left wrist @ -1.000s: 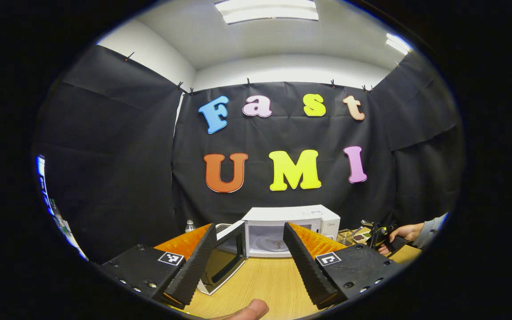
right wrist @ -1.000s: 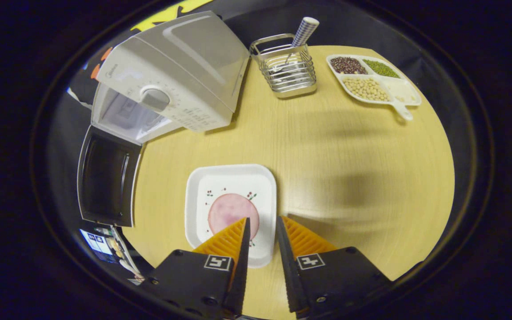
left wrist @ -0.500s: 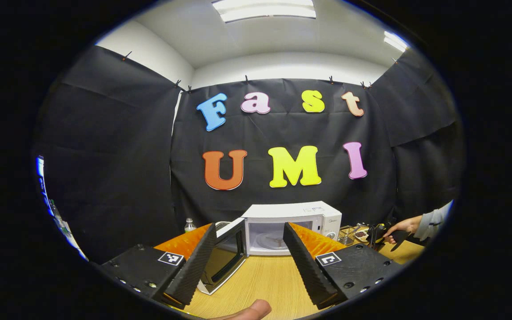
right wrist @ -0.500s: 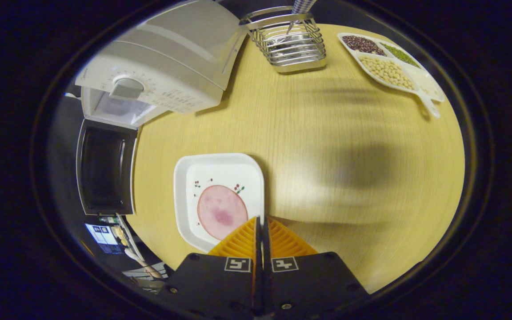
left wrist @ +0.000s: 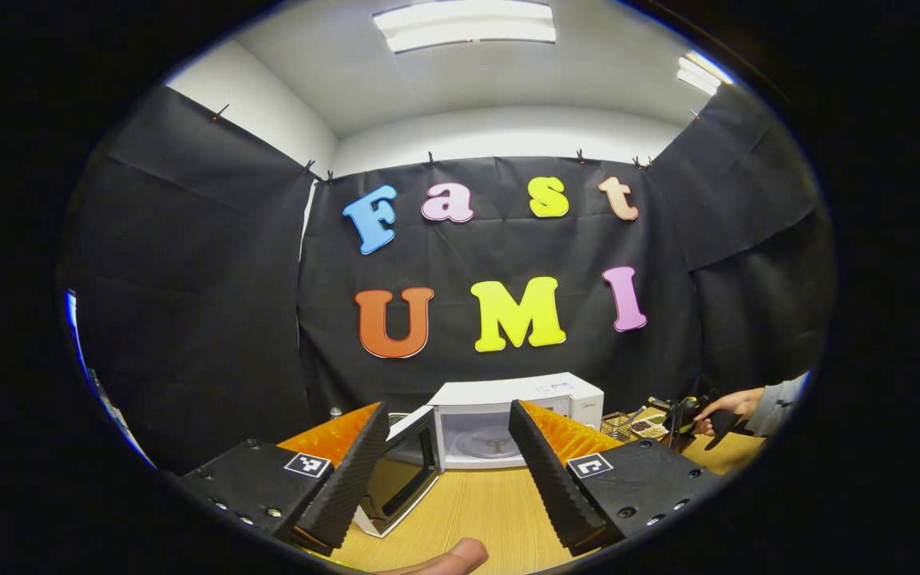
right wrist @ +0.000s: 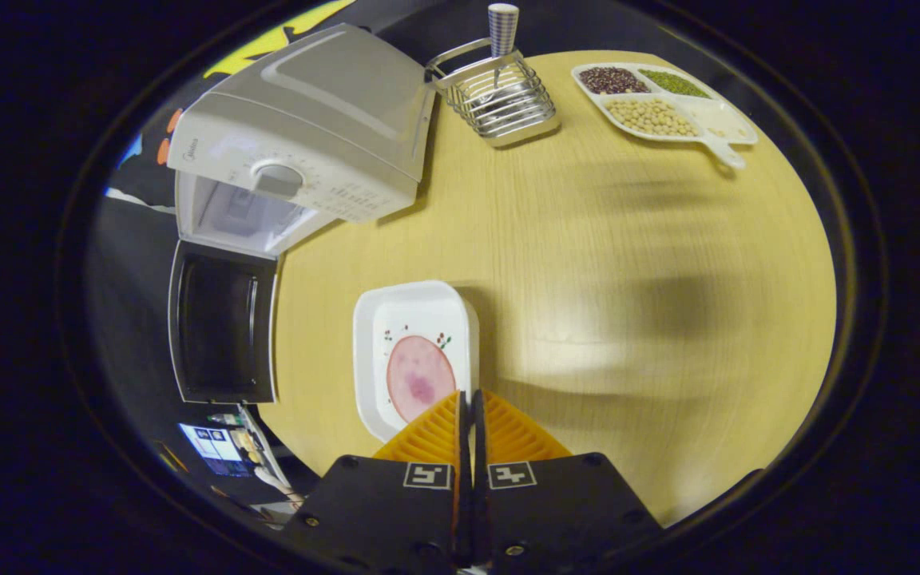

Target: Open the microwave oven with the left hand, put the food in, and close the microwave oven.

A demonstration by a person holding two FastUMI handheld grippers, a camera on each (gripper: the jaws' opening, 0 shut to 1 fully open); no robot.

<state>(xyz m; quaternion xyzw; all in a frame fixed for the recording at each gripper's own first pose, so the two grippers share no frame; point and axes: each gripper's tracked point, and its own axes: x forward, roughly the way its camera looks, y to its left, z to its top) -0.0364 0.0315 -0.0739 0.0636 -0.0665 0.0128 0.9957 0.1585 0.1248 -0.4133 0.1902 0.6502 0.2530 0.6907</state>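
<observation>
— Right gripper (right wrist: 469,397): what do its fingers hold?
— Pressed together on the rim of the white plate (right wrist: 414,319) of food (right wrist: 420,378), over the counter (right wrist: 588,263).
— And the left gripper (left wrist: 448,447)?
— Fingers spread wide, level, facing the open microwave (left wrist: 500,419).

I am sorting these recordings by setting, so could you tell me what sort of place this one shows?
Most likely a staged recording booth, not a real kitchen: black cloth hangs clipped as walls under office ceiling lights, and a round wooden table holds kitchen props, namely a microwave with its door open and a plate of food.
</observation>
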